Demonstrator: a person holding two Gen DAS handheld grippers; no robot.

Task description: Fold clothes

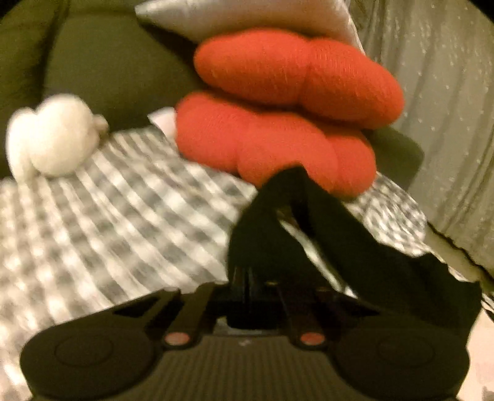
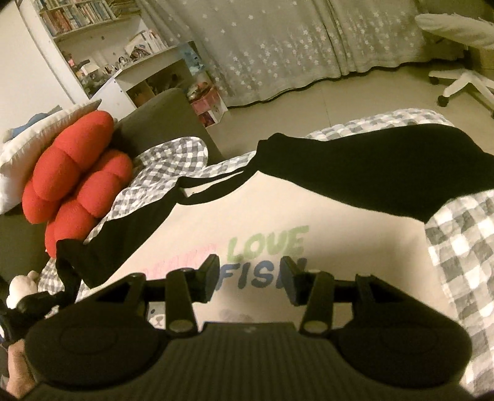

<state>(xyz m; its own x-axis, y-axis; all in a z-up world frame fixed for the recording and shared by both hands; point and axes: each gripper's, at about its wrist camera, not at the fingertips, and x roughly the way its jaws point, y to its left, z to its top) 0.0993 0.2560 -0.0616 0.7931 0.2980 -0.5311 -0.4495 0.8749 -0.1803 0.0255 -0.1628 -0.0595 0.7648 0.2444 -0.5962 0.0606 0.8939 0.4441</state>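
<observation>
The T-shirt [image 2: 247, 216] lay flat on the checked bedsheet [image 2: 457, 246], its printed lettering [image 2: 265, 256] just ahead of the right gripper [image 2: 251, 279], which hovered over it. One sleeve [image 2: 386, 166] extended to the right; the other sleeve [image 2: 123, 234] ran left to the left gripper [image 1: 287, 185]. Beyond that sleeve a lip-shaped cushion [image 1: 278, 108] rested against a pillow [image 1: 247, 18], with a plush toy [image 1: 52, 135] to its left on the sheet. A curtain [image 2: 293, 46] hung behind, a bookshelf [image 2: 92, 46] to its left, a swivel chair [image 2: 457, 77] to its right.
</observation>
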